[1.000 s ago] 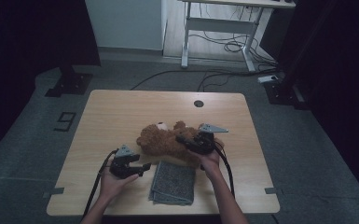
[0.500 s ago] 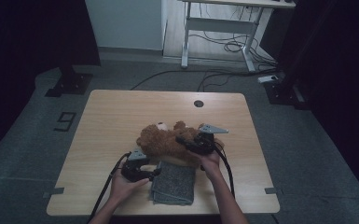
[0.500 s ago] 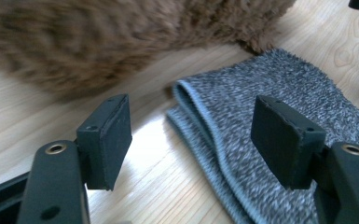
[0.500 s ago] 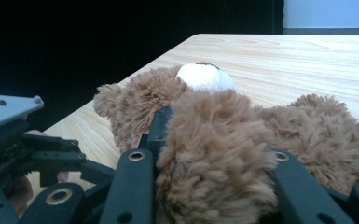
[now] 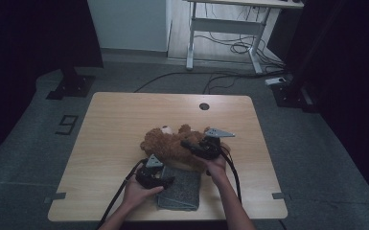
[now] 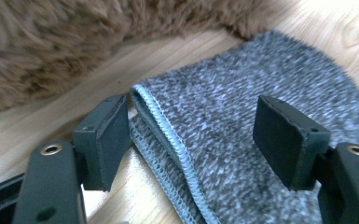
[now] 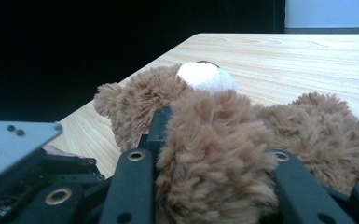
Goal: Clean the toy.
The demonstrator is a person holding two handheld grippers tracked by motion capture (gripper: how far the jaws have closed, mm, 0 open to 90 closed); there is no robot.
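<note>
Cloth (image 5: pixel 179 188), grey and folded, lies at the near edge of the worktop (image 5: pixel 115 124), just in front of the bear (image 5: pixel 170 143). On the left, my left hand-held gripper (image 5: pixel 165 181) sits low at the cloth's left edge. From its own view I see its jaws apart, having just been opening, with the cloth's hemmed edge (image 6: pixel 168 135) between them; the left pad (image 6: pixel 107 140) is right beside the hem and the right pad (image 6: pixel 284 135) stands over the knit, neither pressing it. Behind the cloth in that view is brown fur (image 6: pixel 51 42), with a strip of bare wood between the two.

Toward the middle, the bear lies on the worktop, its white muzzle (image 7: pixel 206 77) turned up. On the right, my right hand-held gripper (image 5: pixel 189 143) reaches in from the bear's right side, and in its own view I see its jaws clamped on a thick tuft of the bear's fur (image 7: pixel 214 158).
</note>
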